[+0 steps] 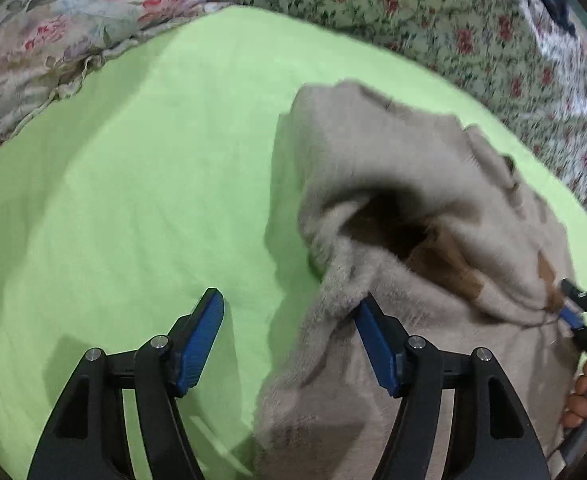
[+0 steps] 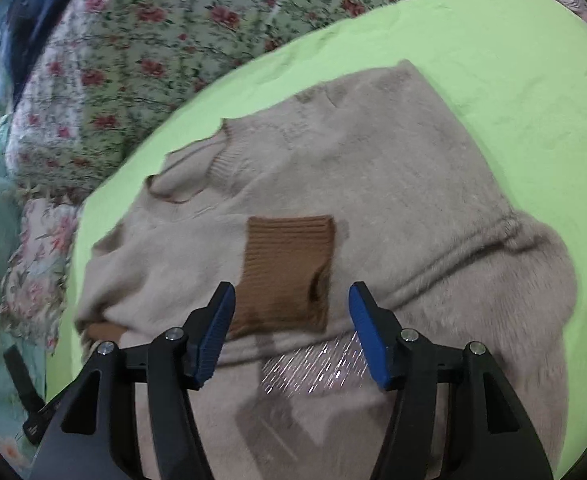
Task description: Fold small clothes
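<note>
- One green sheet covers the bed and carries everything; it fills the left half of the left wrist view.
- One floral quilt lies bunched along the far edge of the sheet, and a second floral piece, a pillow, sits at the far left corner in the left wrist view.
- One beige sweater lies on the sheet, mostly flat, its long axis running from the ribbed collar at the far left toward the near right, where a thick fold rises as a hump. In the left wrist view the sweater is bunched, with a dark opening gaping toward the camera.
- One brown ribbed patch sits on the sweater's middle, roughly rectangular, long side running away from the camera.
- Two grippers. The left gripper is spread wide, its right finger touching the sweater's fuzzy edge, its left finger over bare sheet; nothing is pinched.
- The right gripper is also spread wide, above the sweater just near of the patch, holding nothing. In the left wrist view it appears at the sweater's right edge; its opening cannot be told there.
- One hand shows on its handle.
</note>
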Tool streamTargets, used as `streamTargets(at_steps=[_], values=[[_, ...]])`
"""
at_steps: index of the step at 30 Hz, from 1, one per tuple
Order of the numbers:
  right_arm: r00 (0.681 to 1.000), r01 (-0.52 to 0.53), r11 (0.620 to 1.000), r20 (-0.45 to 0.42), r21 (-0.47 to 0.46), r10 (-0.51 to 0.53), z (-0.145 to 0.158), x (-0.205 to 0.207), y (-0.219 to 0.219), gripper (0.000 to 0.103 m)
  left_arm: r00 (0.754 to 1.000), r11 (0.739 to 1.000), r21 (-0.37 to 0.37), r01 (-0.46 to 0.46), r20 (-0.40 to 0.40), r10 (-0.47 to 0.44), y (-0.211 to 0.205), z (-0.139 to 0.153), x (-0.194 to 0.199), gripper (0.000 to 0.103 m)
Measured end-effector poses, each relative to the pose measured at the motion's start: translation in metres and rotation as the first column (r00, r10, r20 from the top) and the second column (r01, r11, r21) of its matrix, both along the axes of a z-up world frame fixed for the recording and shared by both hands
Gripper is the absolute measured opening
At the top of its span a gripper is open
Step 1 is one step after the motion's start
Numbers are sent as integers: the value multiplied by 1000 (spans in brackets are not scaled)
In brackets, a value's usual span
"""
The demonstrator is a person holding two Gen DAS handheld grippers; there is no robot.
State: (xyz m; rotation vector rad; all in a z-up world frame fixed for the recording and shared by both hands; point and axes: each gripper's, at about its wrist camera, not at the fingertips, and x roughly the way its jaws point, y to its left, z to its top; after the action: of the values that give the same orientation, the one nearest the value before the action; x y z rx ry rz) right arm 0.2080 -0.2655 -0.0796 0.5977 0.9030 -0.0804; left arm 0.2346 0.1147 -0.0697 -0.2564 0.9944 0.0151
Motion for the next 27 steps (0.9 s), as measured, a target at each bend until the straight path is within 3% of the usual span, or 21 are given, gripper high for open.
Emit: streamTargets(at_steps=[2, 4, 6, 7, 10, 13, 15, 20, 22, 24, 26, 27], values=[[1000, -20, 1000, -14, 20, 21, -5, 11, 1, 60, 999, 1000, -9, 15, 49, -15, 0, 11, 0, 69], [998, -57, 998, -19, 14, 57, -4, 21, 7, 38, 998, 999, 29, 37, 47, -39, -11, 15, 11, 69], [997, -78, 997, 3, 19, 78, 5, 26, 10, 8, 999, 995, 98, 36, 15, -37, -15, 8, 21, 69], [996, -87, 996, 34, 25, 86, 15, 26, 10, 6, 999, 993, 106, 46, 0, -46, -16, 3, 23, 69], [974, -102, 993, 208, 60, 87, 69, 14, 0, 6, 999, 994, 107, 36, -24, -33, -14, -8, 29, 69], [951, -57, 998, 305, 32, 45, 105, -6, -21, 6, 1000, 992, 121, 21, 2, -21, -14, -3, 28, 69], [963, -30, 1000, 266, 0, 29, 103, -11, -40, 6, 1000, 994, 106, 0, 20, -2, -12, 0, 23, 69], [1000, -13, 1000, -10, -26, 12, 25, -4, -60, 6, 996, 996, 35, -80, 45, 78, 1, -3, 13, 69], [997, 6, 994, -82, -111, -15, 10, -7, -60, 6, 994, 995, 4, -99, 56, 98, 8, -4, 8, 69], [995, 54, 987, -76, -150, -66, 14, -13, -61, 7, 992, 994, -26, -107, 65, 109, 15, -8, 11, 70], [997, 70, 979, -12, -194, -74, 36, -15, -49, 21, 991, 993, -42, -110, 71, 112, 16, -10, 14, 71], [999, 42, 978, 25, -204, -37, 46, -14, -40, 37, 990, 993, -48, -111, 77, 115, 17, -10, 14, 71]])
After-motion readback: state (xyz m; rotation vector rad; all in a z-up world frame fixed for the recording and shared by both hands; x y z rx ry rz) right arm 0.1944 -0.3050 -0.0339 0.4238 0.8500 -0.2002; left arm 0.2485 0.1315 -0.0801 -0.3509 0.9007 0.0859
